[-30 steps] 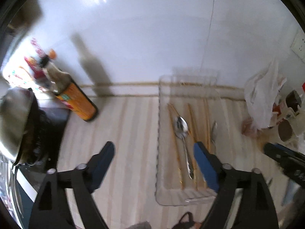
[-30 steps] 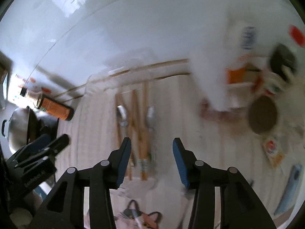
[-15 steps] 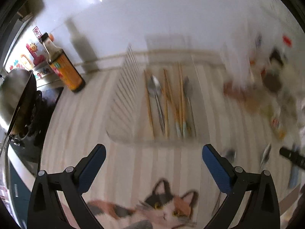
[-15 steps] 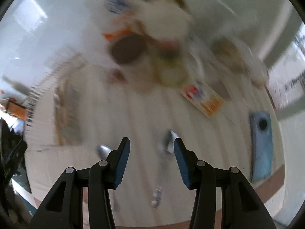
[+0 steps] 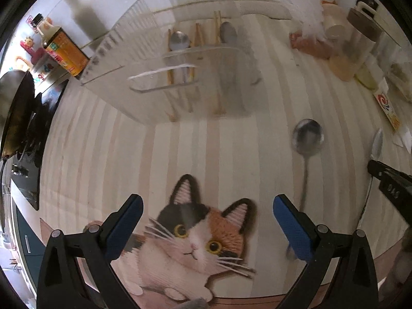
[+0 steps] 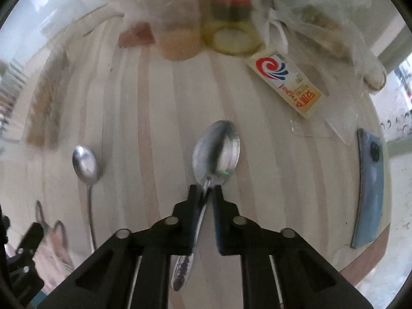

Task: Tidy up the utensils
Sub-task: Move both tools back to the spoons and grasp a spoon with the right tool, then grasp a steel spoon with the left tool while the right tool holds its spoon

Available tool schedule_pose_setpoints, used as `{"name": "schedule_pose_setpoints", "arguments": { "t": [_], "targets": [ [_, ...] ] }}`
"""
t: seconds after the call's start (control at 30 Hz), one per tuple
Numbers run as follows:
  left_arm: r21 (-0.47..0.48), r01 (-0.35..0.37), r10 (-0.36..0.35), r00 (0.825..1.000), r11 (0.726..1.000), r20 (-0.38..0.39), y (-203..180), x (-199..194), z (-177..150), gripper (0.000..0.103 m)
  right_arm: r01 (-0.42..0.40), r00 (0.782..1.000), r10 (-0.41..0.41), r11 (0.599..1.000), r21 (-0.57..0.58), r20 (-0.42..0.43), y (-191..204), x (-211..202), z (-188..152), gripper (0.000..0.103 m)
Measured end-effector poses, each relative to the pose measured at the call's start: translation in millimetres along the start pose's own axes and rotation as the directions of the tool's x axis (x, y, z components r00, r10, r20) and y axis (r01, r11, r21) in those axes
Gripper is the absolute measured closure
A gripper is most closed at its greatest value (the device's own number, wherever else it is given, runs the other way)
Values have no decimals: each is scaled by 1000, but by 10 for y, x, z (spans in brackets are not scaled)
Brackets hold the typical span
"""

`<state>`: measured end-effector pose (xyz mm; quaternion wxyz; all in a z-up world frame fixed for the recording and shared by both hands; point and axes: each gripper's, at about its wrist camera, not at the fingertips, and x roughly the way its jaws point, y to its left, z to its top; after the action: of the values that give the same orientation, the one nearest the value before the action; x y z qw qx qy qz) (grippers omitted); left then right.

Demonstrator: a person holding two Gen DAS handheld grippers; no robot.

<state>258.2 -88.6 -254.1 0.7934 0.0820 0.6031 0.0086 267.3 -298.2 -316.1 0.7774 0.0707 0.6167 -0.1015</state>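
one spoon [image 6: 215, 154] in right gripper [image 6: 205, 191]; packet [image 6: 284, 81] text unreadable.

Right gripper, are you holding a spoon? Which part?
Yes. The right gripper pinches the big spoon at its neck, just below the bowl. The left gripper holds nothing.

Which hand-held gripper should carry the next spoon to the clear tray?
Right. The right hand-held gripper is already shut on a spoon at its neck. The left hand-held gripper hangs open over the cat mat, holding nothing, with the tray ahead of it.
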Motion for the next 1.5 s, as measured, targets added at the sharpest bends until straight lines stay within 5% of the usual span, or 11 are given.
{"name": "schedule_pose_setpoints", "arguments": {
  "t": [0.27, 0.33, 0.4, 0.5, 0.53, 0.73, 1.03, 1.17, 1.23, 1.33, 1.5],
  "targets": [
    [75, 172, -166, 983, 982, -84, -531, 201, 54, 9, -29, 999, 29, 999, -18, -16, -278, -25, -176, 97],
    [88, 186, -175, 977, 979, -119, -655, 302, 66, 43, -35, 999, 35, 999, 2, -25, -417, -32, -234, 97],
    [106, 184, -173, 979, 977, -105, -749, 304, 75, 55, -38, 999, 39, 999, 22, -32, -543, -27, -274, 97],
    [143, 189, -176, 980, 971, -97, -851, 250, 105, 100, -42, 998, 44, 998, 40, -39, -663, -28, -307, 97],
    [149, 192, -178, 979, 970, -104, -870, 248, 112, 101, -47, 998, 49, 998, 46, -40, -693, -29, -313, 97],
    [123, 177, -164, 980, 976, -113, -775, 221, 86, 103, -91, 995, 93, 994, 64, -24, -872, -101, -284, 97],
    [26, 142, -138, 983, 989, -121, -75, 96, -77, 103, -201, 979, 201, 979, 35, -6, -622, -307, -153, 103],
    [-49, 229, -233, 967, 972, -103, 90, 69, -65, 103, -222, 975, 222, 974, 39, -3, -508, -319, -156, 103],
    [-50, 321, -324, 941, 946, -98, -4, 72, 47, 93, -227, 974, 227, 973, 52, -9, -510, -296, -165, 103],
    [21, 333, -331, 941, 943, -62, -288, 46, 220, 64, -224, 974, 226, 972, 69, -23, -499, -229, -115, 103],
    [138, 281, -277, 960, 950, -42, -760, 167, 451, 61, -173, 984, 175, 983, 63, -27, -518, -171, -111, 103]
  ]
}}
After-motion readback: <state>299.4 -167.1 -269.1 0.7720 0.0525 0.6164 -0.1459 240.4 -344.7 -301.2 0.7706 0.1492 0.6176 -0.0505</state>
